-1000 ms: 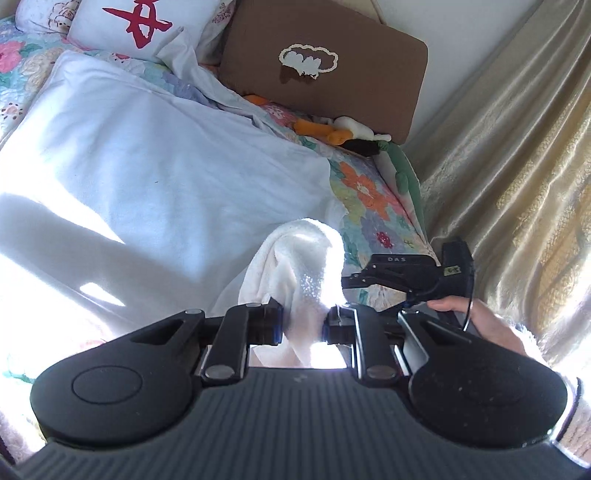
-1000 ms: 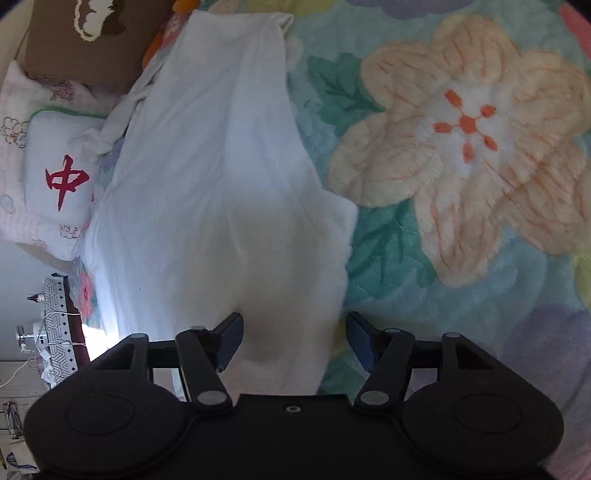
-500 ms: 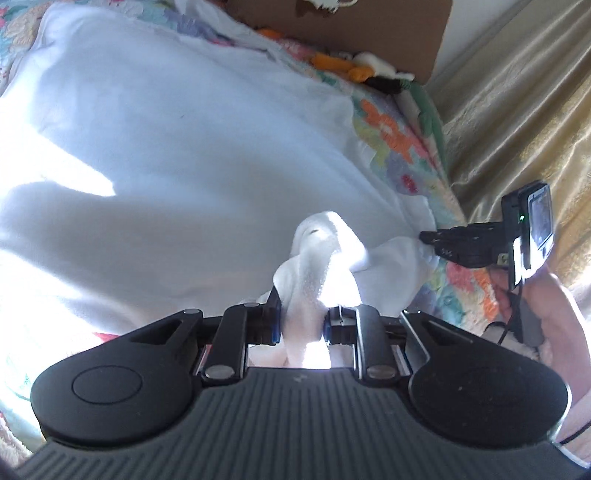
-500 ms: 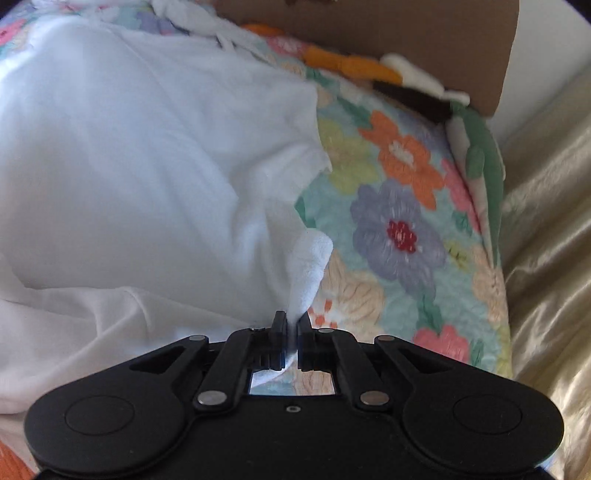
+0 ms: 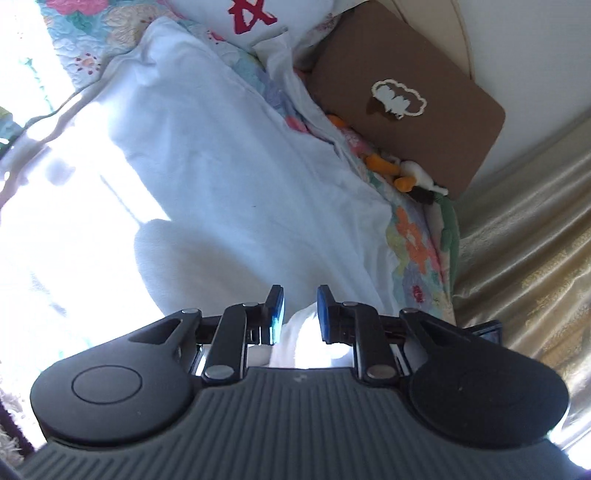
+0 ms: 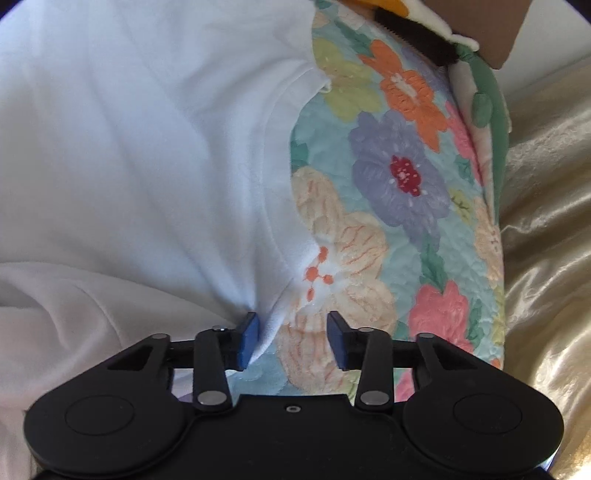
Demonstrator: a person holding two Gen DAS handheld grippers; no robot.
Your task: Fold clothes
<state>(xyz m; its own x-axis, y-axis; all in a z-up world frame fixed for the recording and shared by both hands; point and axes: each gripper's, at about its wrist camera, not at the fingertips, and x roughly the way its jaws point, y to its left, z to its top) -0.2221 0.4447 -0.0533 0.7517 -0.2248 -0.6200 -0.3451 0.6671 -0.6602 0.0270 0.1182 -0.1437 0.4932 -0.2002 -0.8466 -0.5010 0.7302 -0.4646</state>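
A white garment [image 5: 229, 192] lies spread over the floral quilt [image 5: 413, 243] on the bed. My left gripper [image 5: 299, 310] is open just above the garment's near edge, with a white fold between and below its blue pads. In the right wrist view the same white garment [image 6: 147, 166] fills the left half, its hem running down beside the quilt [image 6: 399, 177]. My right gripper [image 6: 291, 339] is open, its left pad touching the garment's corner and its right pad over the quilt.
A brown cushion [image 5: 410, 107] and a white pillow with a red character [image 5: 255, 18] lean at the head of the bed. Small stuffed toys [image 5: 402, 177] lie below the cushion. Gold curtains [image 5: 535, 240] hang along the right side [image 6: 546, 221].
Both grippers have opened and let go of the white cloth they pinched half a second ago. The bunched fold has dropped flat, and the left gripper has tilted up toward the pillows.
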